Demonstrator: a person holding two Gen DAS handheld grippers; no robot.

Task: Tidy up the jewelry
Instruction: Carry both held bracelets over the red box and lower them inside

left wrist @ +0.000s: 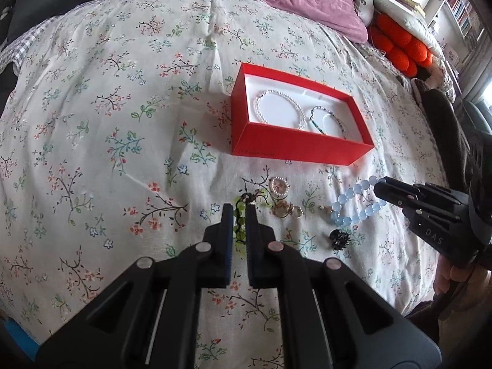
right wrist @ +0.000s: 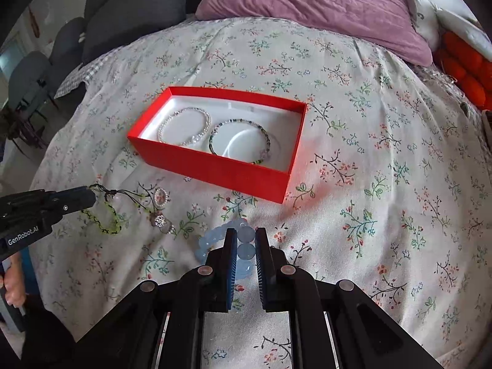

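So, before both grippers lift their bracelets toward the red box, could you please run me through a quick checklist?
1. Right gripper closed on blue bead bracelet: ok.
2. Left gripper closed on green cord bracelet: ok.
3. Red box open: ok.
4. Free floor space beside the pearl bracelet and dark bead bracelet: ok.
5. Green cord free of the nearby rings: cannot tell.
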